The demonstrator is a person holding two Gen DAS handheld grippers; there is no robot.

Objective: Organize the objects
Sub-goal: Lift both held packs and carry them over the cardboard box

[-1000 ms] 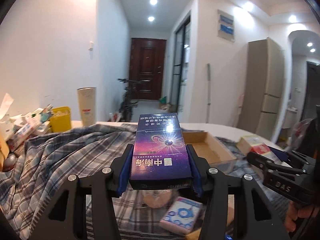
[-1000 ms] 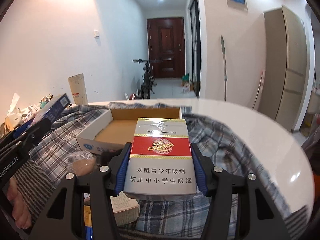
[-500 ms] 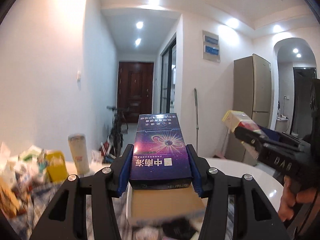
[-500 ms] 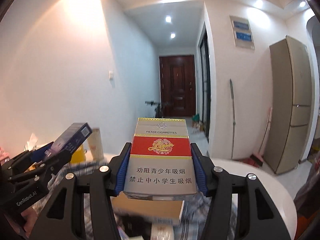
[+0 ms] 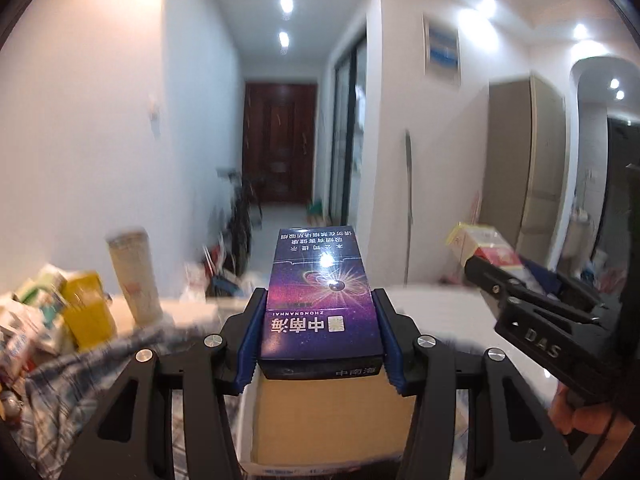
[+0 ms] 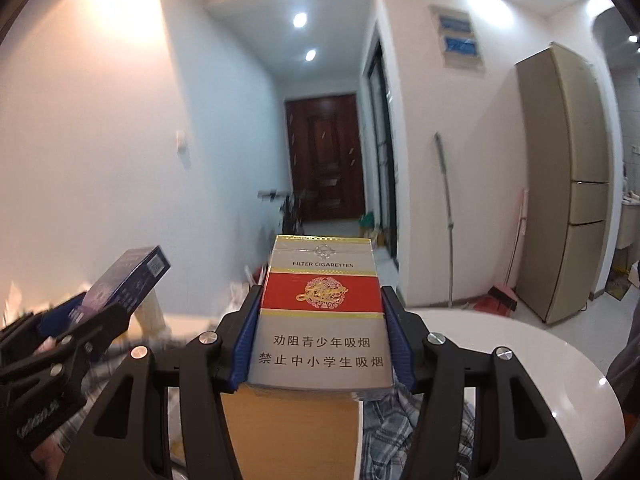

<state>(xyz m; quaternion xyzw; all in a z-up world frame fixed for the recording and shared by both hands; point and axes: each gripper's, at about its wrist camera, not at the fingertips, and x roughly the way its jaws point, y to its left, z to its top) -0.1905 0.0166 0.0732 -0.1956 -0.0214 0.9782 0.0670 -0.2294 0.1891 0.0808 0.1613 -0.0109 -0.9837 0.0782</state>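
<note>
Gripping a purple cigarette pack (image 5: pixel 320 304), left hand-held gripper (image 5: pixel 320 344) is clamped; its view alone shows yellow box (image 5: pixel 88 316) and plaid cloth (image 5: pixel 76 376). Right hand-held gripper (image 6: pixel 320 344) clamps red-and-silver pack (image 6: pixel 320 316). Both hover over open cardboard box (image 6: pixel 292 432) on the counter (image 6: pixel 520 356).

Purple starburst pack (image 5: pixel 320 312); red-and-silver pack (image 6: pixel 320 320); plaid cloth (image 5: pixel 60 392).

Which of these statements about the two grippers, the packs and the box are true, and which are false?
1. The left gripper is shut on the purple cigarette pack. True.
2. The right gripper is open with nothing between its fingers. False: it is shut on the red and silver cigarette pack.
3. The cardboard box shows below the purple pack. True.
4. The purple pack lies inside the box. False: it is held above it.
5. The yellow container stands on the right side in the left wrist view. False: it stands on the left.
</note>
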